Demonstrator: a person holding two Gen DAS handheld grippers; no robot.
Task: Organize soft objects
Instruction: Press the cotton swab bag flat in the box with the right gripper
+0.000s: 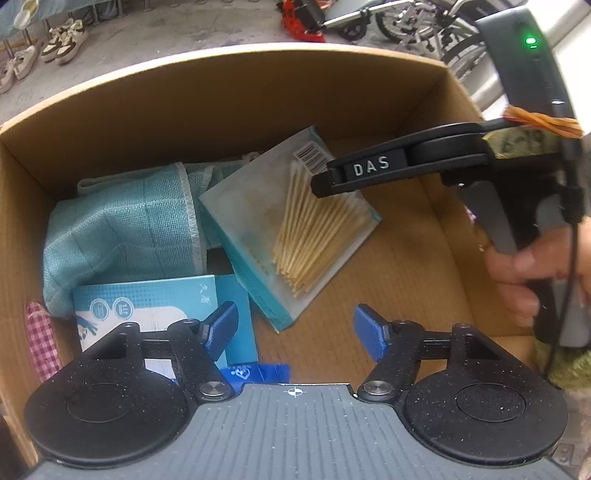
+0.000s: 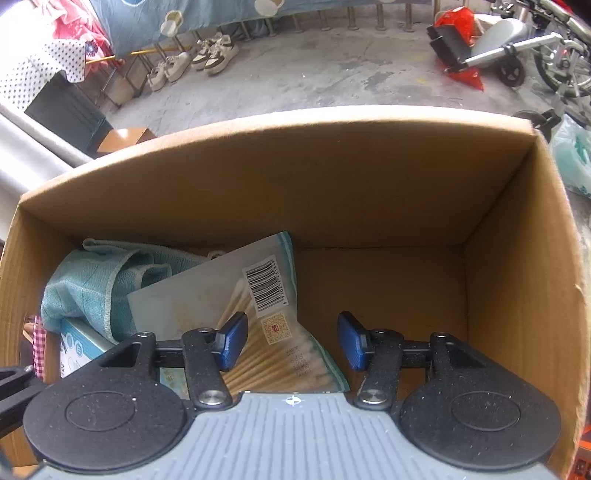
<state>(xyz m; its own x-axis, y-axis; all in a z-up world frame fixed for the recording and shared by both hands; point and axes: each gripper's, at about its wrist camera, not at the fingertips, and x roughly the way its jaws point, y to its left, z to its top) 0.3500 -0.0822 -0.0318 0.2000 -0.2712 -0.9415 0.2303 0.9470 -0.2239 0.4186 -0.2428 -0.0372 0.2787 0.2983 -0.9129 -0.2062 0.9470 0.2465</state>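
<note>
Both hand-held grippers hang over the cardboard box point(image 1: 229, 92), empty: left hand-held gripper point(image 1: 295, 332) and right hand-held gripper point(image 2: 292, 341) with jaws parted. Cotton-swab pack point(image 1: 295, 221) leans on teal cloth point(image 1: 122, 229).

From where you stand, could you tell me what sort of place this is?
Probably a home yard or covered entryway: bare concrete floor, sneakers lined up beside hanging laundry, and a parked wheelchair behind the cardboard box.

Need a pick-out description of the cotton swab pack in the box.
Look inside the open cardboard box, left half of the floor. The cotton swab pack leans on the teal towel, above a blue printed carton. It alone shows wooden sticks fanned behind a clear window and a barcode sticker.
</note>
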